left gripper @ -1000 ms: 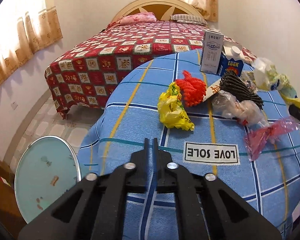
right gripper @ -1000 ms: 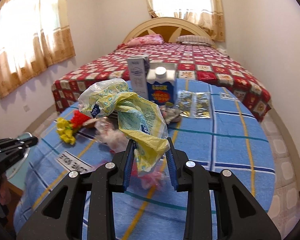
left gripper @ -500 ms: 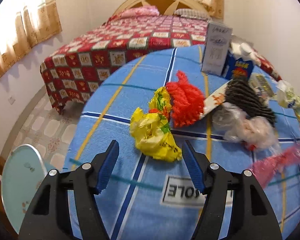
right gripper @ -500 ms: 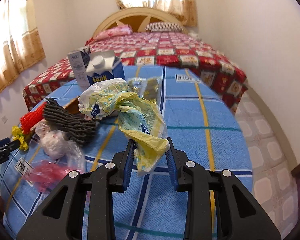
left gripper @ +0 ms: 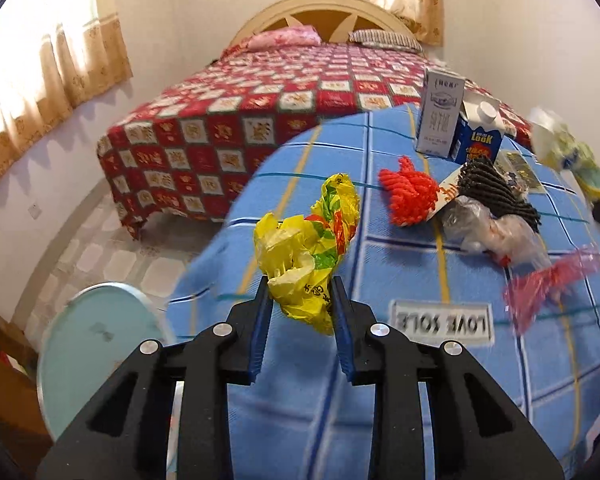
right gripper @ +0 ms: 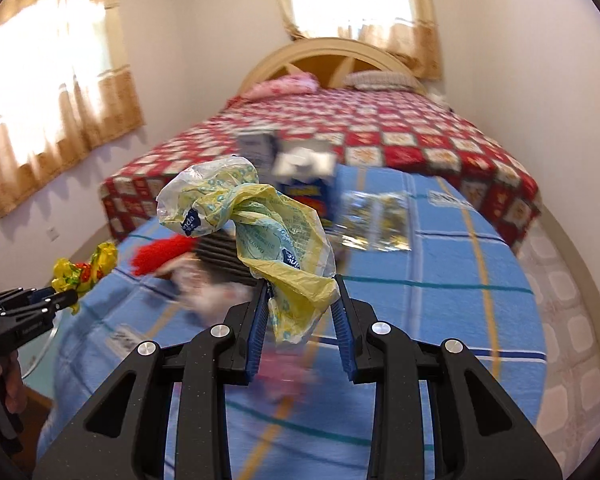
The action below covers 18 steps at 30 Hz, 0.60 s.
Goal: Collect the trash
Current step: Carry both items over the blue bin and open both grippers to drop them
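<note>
My left gripper (left gripper: 300, 300) is shut on a crumpled yellow plastic bag (left gripper: 304, 248) and holds it above the blue checked tablecloth (left gripper: 400, 360); both show at the left of the right wrist view, the gripper (right gripper: 56, 300) and the bag (right gripper: 84, 268). My right gripper (right gripper: 300, 300) is shut on a pale yellow-green plastic bag (right gripper: 252, 216), held in the air; this bag shows at the right edge of the left wrist view (left gripper: 568, 152). On the table lie a red knitted piece (left gripper: 412, 192), a dark ribbed piece (left gripper: 496, 188), a clear bag (left gripper: 492, 232) and a pink wrapper (left gripper: 548, 284).
A white carton (left gripper: 440, 120) and a blue milk carton (left gripper: 480, 136) stand at the table's far side, with foil sachets (right gripper: 376, 220) beside them. A round pale-blue lid or bin (left gripper: 96, 344) sits low at the left. A bed (left gripper: 284, 100) lies beyond.
My left gripper opened, moved over the yellow bag, closed on it and lifted it. My right gripper keeps its bag and has swung back toward the left; the view is blurred by motion.
</note>
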Motion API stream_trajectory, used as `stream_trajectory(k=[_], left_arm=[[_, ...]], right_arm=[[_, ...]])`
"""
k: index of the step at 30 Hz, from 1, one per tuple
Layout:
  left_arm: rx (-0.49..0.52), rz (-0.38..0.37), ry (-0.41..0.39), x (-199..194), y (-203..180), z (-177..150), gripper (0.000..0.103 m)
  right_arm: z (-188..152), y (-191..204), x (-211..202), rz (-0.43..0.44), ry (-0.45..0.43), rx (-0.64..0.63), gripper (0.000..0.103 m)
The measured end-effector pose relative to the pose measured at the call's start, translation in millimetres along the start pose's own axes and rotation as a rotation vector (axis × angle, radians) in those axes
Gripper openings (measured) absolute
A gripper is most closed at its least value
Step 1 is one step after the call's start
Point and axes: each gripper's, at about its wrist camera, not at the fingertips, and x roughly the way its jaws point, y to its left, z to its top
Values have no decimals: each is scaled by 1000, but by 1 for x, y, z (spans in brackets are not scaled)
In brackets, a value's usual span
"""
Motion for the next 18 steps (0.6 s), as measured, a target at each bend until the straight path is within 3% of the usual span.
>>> stream_trajectory(k=[9,18], left_arm=[[-37,55,-26,-41,47,-34,29],[-68,132,-14,-57,91,-62,29]], right_arm=[[-2,79,10,101,17,-111,32],[-8,145,23,173,33,-216,32]])
